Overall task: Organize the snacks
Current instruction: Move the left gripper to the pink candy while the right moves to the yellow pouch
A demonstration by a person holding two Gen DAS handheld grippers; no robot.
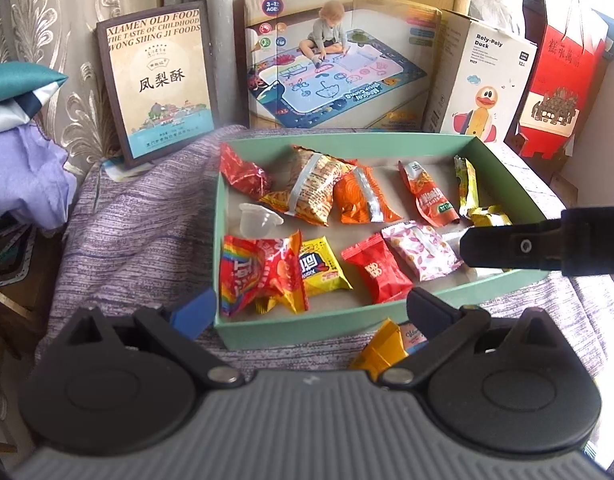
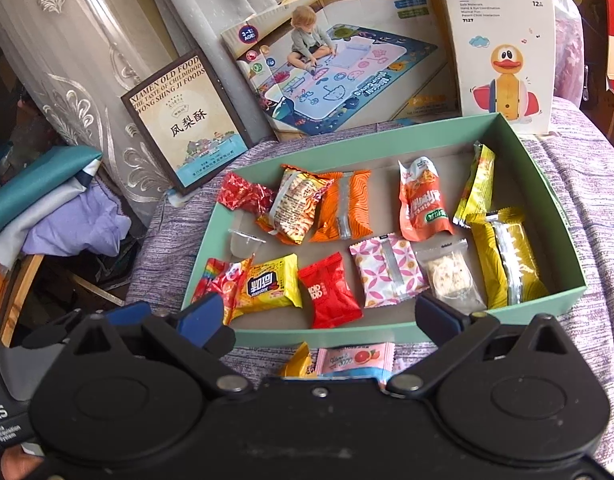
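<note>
A shallow green box [image 1: 307,330] [image 2: 547,168] lies on a purple woven cloth and holds several snack packets in two rows. Among them are a rainbow-red packet [image 1: 259,276], a yellow one [image 2: 271,286], a red one [image 2: 331,296], a pink patterned one [image 2: 389,270] and a clear jelly cup [image 1: 257,220]. Outside the box, by its front wall, lie a pink grapefruit packet [image 2: 355,360] and a yellow packet [image 1: 377,350]. My left gripper [image 1: 311,312] hangs open over the box's front left, holding nothing. My right gripper [image 2: 321,316] is open and empty at the front edge. One of its fingers [image 1: 507,244] shows above the box's right side.
Upright boxes line the back: a pineapple-cake box [image 1: 159,84], a play-mat box [image 1: 335,64], a Roly-Poly Duck box [image 2: 503,48] and a red box [image 1: 559,76]. A lace curtain [image 2: 67,60] hangs behind. Folded cloths [image 2: 47,208] are piled at the left, beyond the cloth's edge.
</note>
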